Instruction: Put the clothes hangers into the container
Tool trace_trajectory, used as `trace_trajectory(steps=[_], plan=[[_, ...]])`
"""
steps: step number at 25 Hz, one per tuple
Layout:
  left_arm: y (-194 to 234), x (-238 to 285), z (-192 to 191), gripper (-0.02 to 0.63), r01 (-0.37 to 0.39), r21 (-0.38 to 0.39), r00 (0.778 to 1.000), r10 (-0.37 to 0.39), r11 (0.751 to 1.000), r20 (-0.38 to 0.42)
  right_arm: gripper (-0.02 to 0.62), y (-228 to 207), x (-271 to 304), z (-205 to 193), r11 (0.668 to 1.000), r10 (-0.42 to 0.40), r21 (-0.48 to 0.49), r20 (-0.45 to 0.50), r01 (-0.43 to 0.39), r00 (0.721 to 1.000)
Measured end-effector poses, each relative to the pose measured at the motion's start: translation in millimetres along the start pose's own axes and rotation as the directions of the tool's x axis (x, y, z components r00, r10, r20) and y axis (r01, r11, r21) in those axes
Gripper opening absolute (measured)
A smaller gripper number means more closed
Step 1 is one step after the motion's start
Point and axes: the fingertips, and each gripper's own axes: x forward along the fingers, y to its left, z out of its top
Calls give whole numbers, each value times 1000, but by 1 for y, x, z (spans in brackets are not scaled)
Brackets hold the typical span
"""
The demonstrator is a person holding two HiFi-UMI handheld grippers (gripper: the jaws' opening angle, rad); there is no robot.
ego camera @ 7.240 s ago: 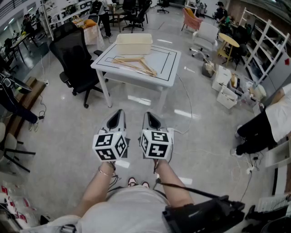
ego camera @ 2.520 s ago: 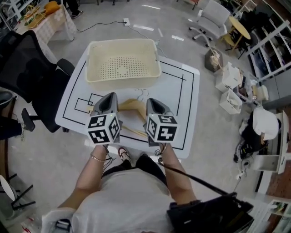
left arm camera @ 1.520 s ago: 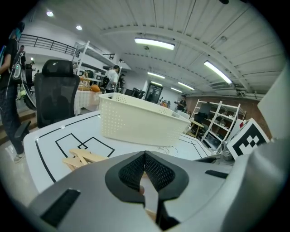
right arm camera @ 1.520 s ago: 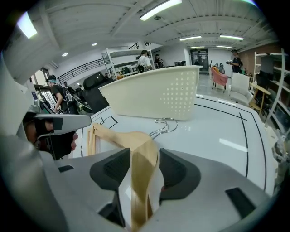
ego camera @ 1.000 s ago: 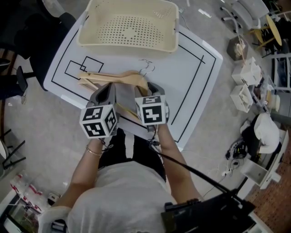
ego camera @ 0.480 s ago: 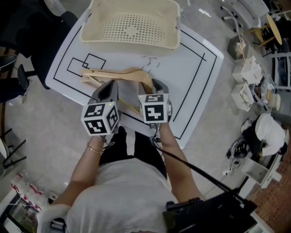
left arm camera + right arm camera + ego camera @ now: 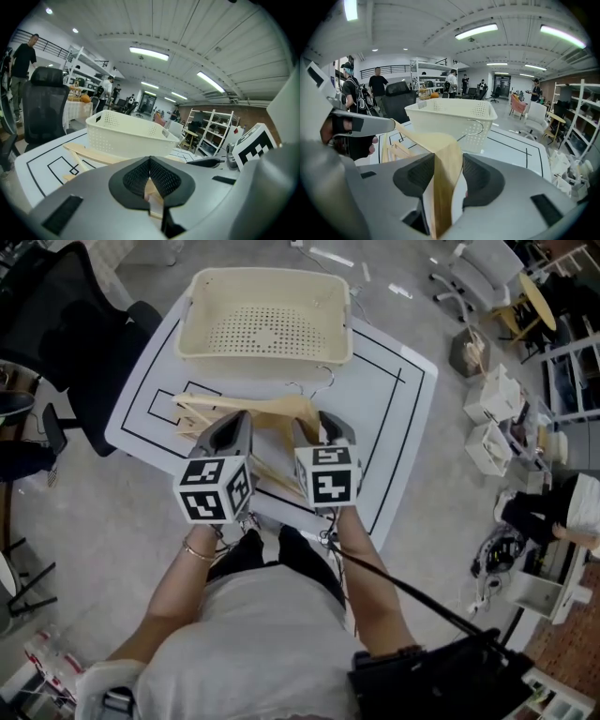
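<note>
Clamping 1 hanger [image 7: 447, 154]: left claw [image 7: 238, 420], right claw [image 7: 328, 420].

Left gripper [image 7: 234, 420]: jaws closed on hanger [image 7: 281, 410]. Right gripper [image 7: 330, 420]: jaws clamped on the same hanger, close beside the left. Forearms [image 7: 190, 589]: bare, extended forward and down. Bracelet [image 7: 199, 550]: on left one.

I count one cream basket [image 7: 267, 351] at the top of the frame, one white table [image 7: 375, 418], one black chair [image 7: 56, 334] at upper left, and two grippers: left gripper [image 7: 240, 418], right gripper [image 7: 325, 418]. Of the wooden hangers [image 7: 272, 409], two wire hooks [image 7: 325, 377] show, so at least two; the pile overlaps too much for a firmer count.
</note>
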Motion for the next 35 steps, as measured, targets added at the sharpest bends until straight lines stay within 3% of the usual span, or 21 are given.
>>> trace_trajectory(steps=[9,16,29,35], plan=[[5,-32,84,9,50,80,988,-61,996,142,192,11,-34,82,998,-45,-25,152,49,987],[19,-62,150,9,39,121,967,-68,992,247,192,17,-48,151,996,-59,-43,244,72,968],[25,-49,216,9,-7,171,949,-47,985,311,192,11,-32,234,997,-9,-65,292,29,956],[21,-31,250,11,-18,180,938,-45,984,344,192,6,-21,293,992,40,-129,317,1,948]])
